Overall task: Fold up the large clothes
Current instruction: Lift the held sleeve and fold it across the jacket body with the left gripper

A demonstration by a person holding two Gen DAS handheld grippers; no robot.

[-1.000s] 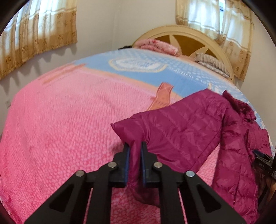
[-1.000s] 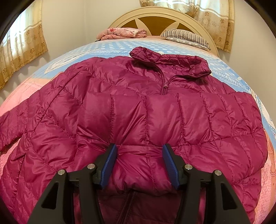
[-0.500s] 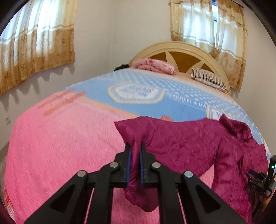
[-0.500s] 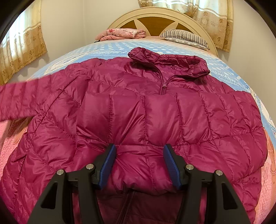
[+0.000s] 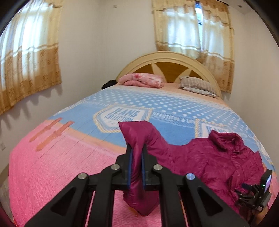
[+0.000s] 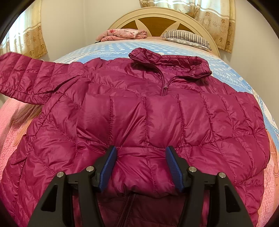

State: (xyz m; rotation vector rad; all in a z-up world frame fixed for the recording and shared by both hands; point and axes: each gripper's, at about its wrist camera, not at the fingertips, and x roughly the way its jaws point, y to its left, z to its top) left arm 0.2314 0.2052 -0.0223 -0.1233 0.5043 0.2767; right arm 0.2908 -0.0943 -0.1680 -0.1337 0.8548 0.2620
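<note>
Left claw (image 5: 136, 165) is clamped tight on the sleeve (image 5: 139, 138) cuff, holding it up off the bed (image 5: 69, 157), with the rest of the jacket (image 5: 226, 162) lying out at 3 o'clock. Right claw (image 6: 141, 168) is spread wide, its pads (image 6: 107, 168) pressing on a folded-up bit of hem, jacket body stretching toward 12 with the collar (image 6: 174, 61) nearest the headboard (image 6: 157, 15) and the lifted sleeve out at 10.

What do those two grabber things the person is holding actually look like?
Each tool is matte black, with angular arms that have triangular cut-outs and round silver bolts at the joints. The left tool and right tool both end in two flat fingers faced with ribbed blue pads. No cables or markings show.
</note>
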